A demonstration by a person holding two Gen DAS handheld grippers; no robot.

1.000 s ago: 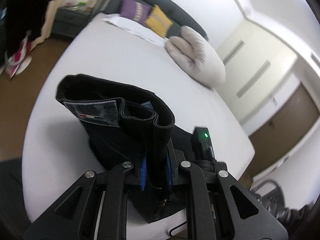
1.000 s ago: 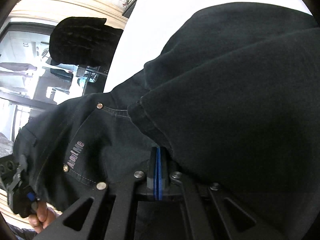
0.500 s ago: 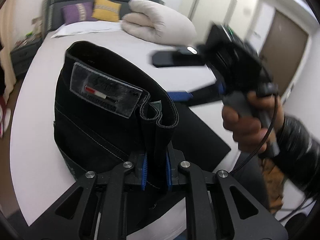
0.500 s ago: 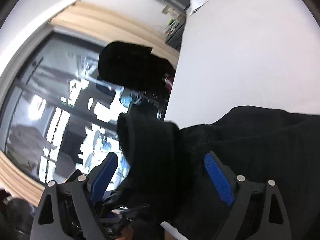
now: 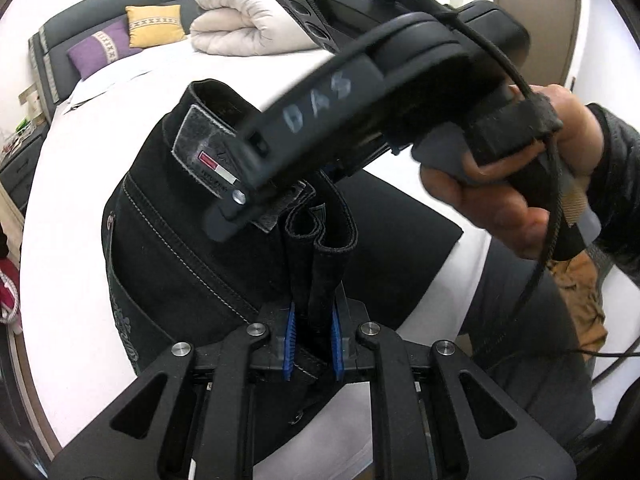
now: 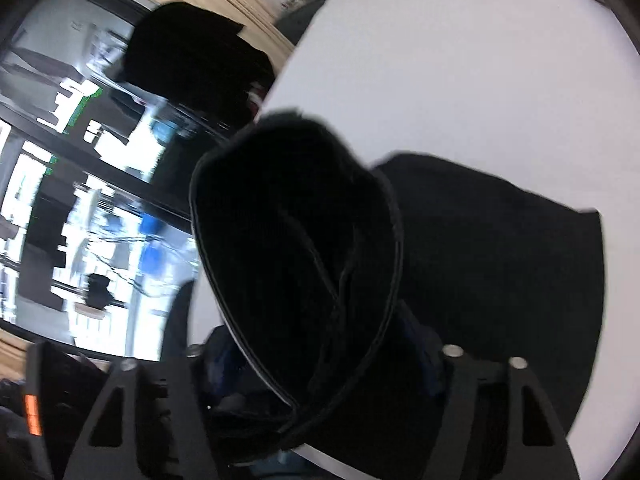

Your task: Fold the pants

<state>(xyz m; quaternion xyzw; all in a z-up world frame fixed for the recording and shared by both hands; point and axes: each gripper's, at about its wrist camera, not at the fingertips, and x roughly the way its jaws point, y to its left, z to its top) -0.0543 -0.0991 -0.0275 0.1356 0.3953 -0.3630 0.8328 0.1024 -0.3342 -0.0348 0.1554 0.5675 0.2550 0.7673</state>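
Left claw (image 5: 312,340) clamped the black pants (image 5: 192,248) waistband above the white bed (image 5: 80,208), right claw (image 6: 316,360) straddled the folded band unclosed, left wrist view alone showed its holding hand (image 5: 512,196), bed bare beyond the pants.

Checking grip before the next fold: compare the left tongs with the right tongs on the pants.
The left tongs are shut, blue pads pinching a narrow bunch of the pants at the waistband; the right tongs stand wide apart around a broad loop of waistband, not visibly clamping. The left tongs' view is sharp; the right tongs' view is blurred. Both are at the waistband of the same black pants, over the white bed.
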